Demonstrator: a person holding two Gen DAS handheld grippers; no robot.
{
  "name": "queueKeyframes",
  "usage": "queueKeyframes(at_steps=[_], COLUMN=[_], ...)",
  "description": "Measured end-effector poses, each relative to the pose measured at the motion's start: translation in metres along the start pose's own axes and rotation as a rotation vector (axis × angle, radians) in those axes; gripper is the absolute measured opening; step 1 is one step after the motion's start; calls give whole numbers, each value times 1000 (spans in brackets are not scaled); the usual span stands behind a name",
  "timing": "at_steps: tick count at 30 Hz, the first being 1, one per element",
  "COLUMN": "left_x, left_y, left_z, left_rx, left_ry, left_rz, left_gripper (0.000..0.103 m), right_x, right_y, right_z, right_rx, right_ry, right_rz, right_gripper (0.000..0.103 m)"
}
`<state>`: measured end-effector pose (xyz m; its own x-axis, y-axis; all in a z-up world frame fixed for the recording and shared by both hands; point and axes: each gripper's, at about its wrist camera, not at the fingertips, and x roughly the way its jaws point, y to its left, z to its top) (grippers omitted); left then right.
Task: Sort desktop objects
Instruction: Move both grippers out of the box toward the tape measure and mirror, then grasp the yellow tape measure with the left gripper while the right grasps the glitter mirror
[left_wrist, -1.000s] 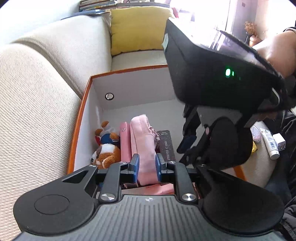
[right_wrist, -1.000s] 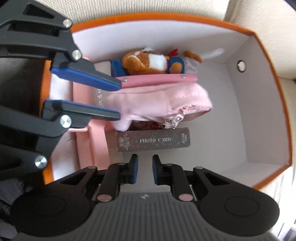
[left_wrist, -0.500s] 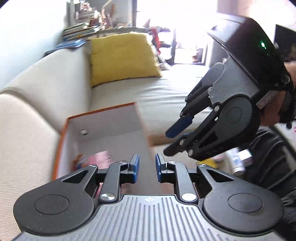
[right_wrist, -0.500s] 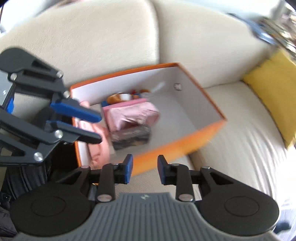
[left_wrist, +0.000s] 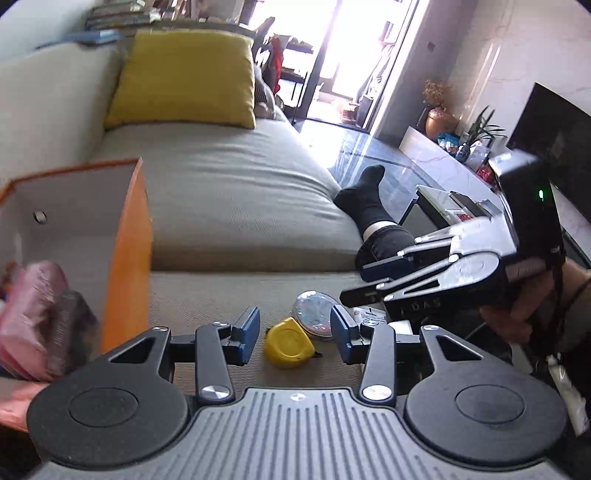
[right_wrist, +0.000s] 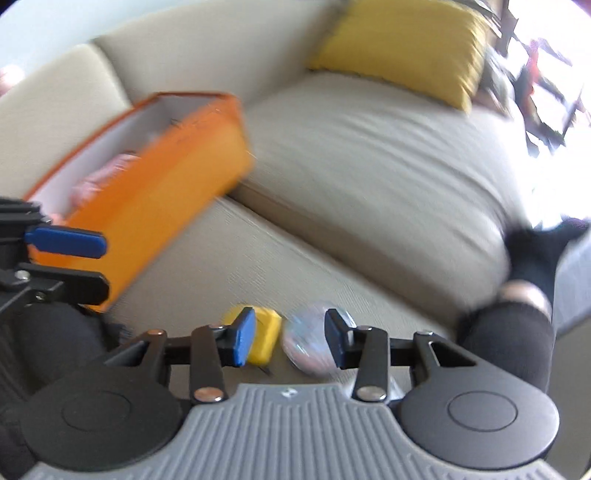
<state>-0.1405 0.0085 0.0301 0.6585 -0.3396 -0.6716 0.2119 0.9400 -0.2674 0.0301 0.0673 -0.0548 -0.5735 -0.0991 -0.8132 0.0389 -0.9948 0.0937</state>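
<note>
An orange box (left_wrist: 127, 254) with a white inside stands on the sofa at the left; it holds a pink pouch (left_wrist: 33, 295) and a dark card box (left_wrist: 74, 325). It also shows in the right wrist view (right_wrist: 155, 192). A yellow tape measure (left_wrist: 288, 345) and a round silver disc (left_wrist: 314, 314) lie on the sofa seat. My left gripper (left_wrist: 294, 334) is open and empty above the tape measure. My right gripper (right_wrist: 289, 341) is open and empty over the tape measure (right_wrist: 264, 339) and disc (right_wrist: 310, 350); it shows at the right in the left wrist view (left_wrist: 369, 280).
A yellow cushion (left_wrist: 184, 77) leans on the sofa back (left_wrist: 44, 103). A person's leg in a black sock (left_wrist: 369, 206) rests at the seat's edge. A low table (left_wrist: 458, 206) with small items stands beyond. Small white items (left_wrist: 369, 317) lie under the right gripper.
Both grippers have pulled out of the box and swung right over the sofa seat. Both have opened wider. The pink pouch stays in the box.
</note>
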Motion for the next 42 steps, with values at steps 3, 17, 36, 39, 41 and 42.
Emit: queueKeyframes(at_steps=[3, 17, 36, 39, 41, 42], left_x=[36, 114, 119, 112, 107, 104], left_y=[-1, 43, 24, 21, 18, 16], left_z=[-9, -34, -32, -31, -31, -30], left_rx=[-70, -357, -247, -233, -236, -230], left_ry=[46, 203, 202, 186, 170, 166], left_rz=[25, 42, 77, 86, 90, 97], left_gripper=[49, 49, 44, 37, 34, 33], right_x=[23, 76, 79, 70, 63, 59], right_y=[-21, -62, -70, -69, -67, -66], right_z=[-13, -17, -23, -24, -24, -24], right_rx=[108, 285, 326, 329, 314, 317], right_ry=[38, 96, 44, 31, 17, 10], right_rz=[-1, 65, 165, 162, 160, 168], right_gripper=[44, 57, 38, 32, 28, 24])
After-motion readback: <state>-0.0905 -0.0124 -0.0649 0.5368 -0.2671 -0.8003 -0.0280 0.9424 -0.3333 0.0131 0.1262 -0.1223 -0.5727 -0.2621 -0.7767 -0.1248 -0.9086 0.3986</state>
